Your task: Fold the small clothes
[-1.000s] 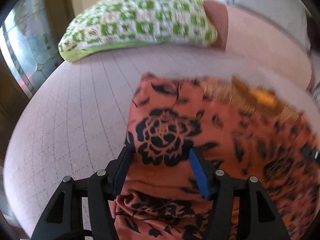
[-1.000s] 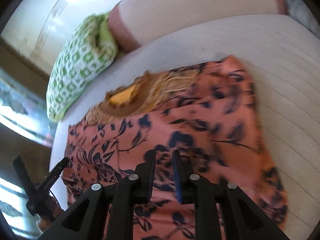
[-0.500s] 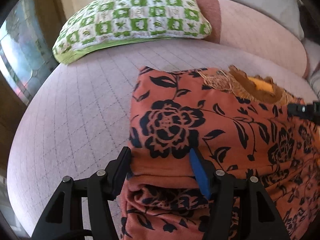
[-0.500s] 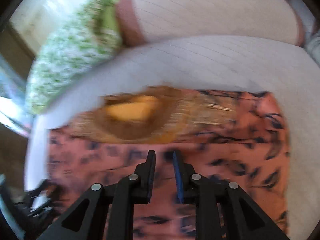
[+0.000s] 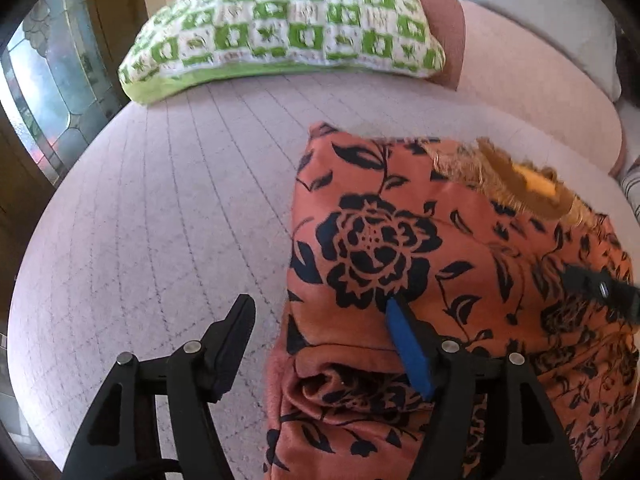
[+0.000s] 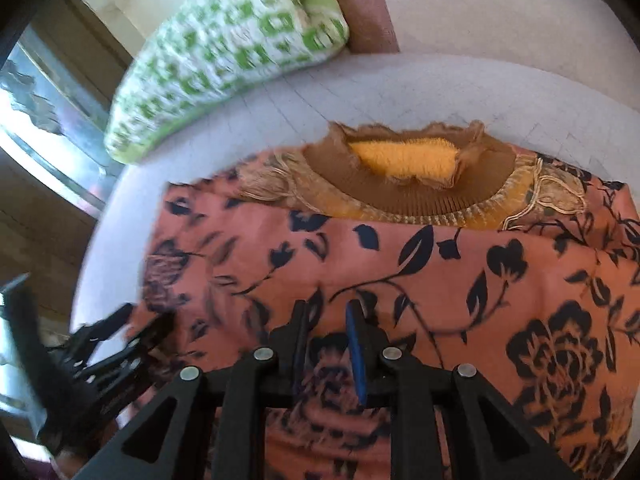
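The jaws of the left gripper are opening over the near left edge of the folded floral garment on the bed, gripping nothing. The right gripper stands narrowly apart above the cloth, empty. Soft, light, limp: take it at a corner.

Seat: a quilted pale pink sofa is filling the near view.
Cushion: a green-checked pillow is lying far left.
Window: daylight is entering through leaded glass, left.

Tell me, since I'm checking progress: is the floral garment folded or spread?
Folded: the floral garment shows a doubled layer along its near edge.
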The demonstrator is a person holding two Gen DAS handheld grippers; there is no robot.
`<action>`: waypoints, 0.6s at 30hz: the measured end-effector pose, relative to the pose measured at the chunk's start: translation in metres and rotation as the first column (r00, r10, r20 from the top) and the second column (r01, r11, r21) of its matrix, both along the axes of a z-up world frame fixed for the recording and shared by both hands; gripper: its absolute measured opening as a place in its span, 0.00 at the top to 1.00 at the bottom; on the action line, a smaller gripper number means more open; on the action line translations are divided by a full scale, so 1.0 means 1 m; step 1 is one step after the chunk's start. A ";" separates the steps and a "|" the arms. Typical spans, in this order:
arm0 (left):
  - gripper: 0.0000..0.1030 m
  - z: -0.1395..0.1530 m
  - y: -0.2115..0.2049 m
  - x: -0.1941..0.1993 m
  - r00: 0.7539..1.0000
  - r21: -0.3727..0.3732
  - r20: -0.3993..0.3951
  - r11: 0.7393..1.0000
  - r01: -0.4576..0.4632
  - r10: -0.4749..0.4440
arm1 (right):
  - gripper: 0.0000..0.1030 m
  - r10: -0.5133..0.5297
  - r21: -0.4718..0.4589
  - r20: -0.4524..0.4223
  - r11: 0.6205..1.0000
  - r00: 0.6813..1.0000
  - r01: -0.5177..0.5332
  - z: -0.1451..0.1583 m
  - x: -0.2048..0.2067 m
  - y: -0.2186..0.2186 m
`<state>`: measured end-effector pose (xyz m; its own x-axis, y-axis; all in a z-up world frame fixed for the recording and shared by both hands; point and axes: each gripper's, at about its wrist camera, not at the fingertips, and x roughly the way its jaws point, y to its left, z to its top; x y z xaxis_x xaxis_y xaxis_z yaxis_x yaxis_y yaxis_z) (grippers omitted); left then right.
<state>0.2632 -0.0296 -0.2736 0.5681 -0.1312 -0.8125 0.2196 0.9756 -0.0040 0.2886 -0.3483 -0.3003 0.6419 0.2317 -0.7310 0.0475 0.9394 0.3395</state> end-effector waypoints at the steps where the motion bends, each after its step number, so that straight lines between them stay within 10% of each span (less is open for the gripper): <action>1: 0.33 0.001 -0.001 -0.001 1.000 0.006 0.011 1.000 0.004 -0.004 | 0.79 0.021 0.022 0.016 1.000 1.000 -0.022 0.001 -0.009 0.003; 6: 0.33 -0.013 -0.017 -0.006 0.999 0.124 -0.008 0.992 0.036 -0.035 | 0.79 0.032 0.047 -0.042 0.998 0.999 -0.030 -0.026 -0.017 0.021; 18: 0.33 0.022 -0.009 -0.017 0.994 -0.048 0.105 0.998 0.031 -0.026 | 0.78 0.079 0.049 -0.154 0.996 0.985 -0.073 -0.034 -0.012 0.028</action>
<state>0.2464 -0.0388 -0.2514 0.6446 -0.1873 -0.7412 0.2489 0.9681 -0.0282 0.2765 -0.3207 -0.3343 0.5004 0.3089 -0.8088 0.0320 0.9269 0.3739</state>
